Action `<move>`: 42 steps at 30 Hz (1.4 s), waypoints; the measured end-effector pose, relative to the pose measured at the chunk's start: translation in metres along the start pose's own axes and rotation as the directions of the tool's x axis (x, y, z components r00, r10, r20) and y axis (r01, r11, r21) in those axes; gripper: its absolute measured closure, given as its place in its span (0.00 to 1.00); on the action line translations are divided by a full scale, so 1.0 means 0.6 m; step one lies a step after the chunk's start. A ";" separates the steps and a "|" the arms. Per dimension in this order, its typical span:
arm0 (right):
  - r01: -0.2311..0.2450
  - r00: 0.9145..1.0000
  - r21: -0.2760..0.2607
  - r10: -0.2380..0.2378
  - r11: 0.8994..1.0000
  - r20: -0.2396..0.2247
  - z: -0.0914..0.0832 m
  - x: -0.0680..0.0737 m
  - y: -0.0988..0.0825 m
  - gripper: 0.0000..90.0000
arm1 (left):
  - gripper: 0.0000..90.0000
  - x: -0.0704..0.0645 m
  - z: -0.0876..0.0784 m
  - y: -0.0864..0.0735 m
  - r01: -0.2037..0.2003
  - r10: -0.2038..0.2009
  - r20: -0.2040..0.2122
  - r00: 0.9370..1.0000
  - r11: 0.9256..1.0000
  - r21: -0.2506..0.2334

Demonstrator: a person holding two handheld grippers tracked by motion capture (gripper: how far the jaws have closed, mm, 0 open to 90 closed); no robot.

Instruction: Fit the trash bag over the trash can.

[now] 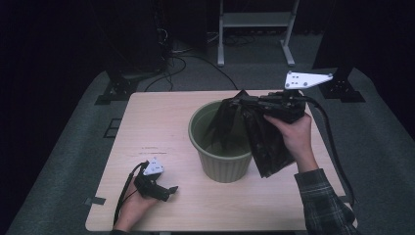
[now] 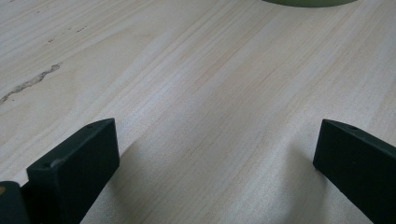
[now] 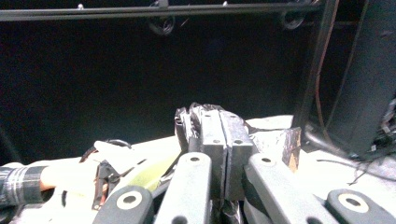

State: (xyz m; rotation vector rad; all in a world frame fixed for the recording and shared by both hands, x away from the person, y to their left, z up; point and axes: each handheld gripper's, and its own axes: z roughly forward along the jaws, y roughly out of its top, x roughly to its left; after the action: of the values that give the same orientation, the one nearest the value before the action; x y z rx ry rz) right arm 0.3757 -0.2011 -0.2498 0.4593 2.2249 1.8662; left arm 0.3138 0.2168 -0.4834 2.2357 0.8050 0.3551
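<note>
At centre-right of the high view, the right gripper [image 1: 246, 101] holds a black plastic bag [image 1: 262, 139] over the green bin [image 1: 221, 164], jaws pressed together on its bunched edge; part hangs inside the bin, part drapes outside. The step appears to be lining the bin. Lower left, the left gripper [image 1: 171, 189] rests on the table [image 1: 156, 122], jaws spread, empty. Next, it likely must catch the opposite edge to open the bag.

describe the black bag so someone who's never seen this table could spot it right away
Find the pale wooden table and the green bin standing near its middle. The black bag hangs over the bin's right rim, pinched at its top by the right gripper. It is the one crumpled, glossy, limp thing there.
</note>
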 end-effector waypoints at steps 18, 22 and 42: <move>-0.014 0.996 0.051 0.009 0.999 0.093 -0.050 0.009 -0.041 0.59 | 0.00 0.000 0.000 0.000 0.000 0.000 0.000 1.000 1.000 -0.001; -0.030 0.994 0.059 0.024 0.998 0.103 -0.073 0.012 -0.067 0.59 | 0.00 0.000 0.000 0.000 0.000 0.000 0.000 1.000 1.000 0.000; -0.086 0.993 0.094 0.077 0.992 0.091 -0.097 0.052 -0.151 0.52 | 0.00 0.000 0.000 0.000 0.000 0.000 -0.001 1.000 1.000 0.000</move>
State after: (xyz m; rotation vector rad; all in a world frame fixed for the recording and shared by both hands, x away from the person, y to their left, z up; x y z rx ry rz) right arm 0.3169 -0.2573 -0.3271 0.6453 2.2786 1.7448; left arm 0.3137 0.2167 -0.4834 2.2355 0.8058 0.3561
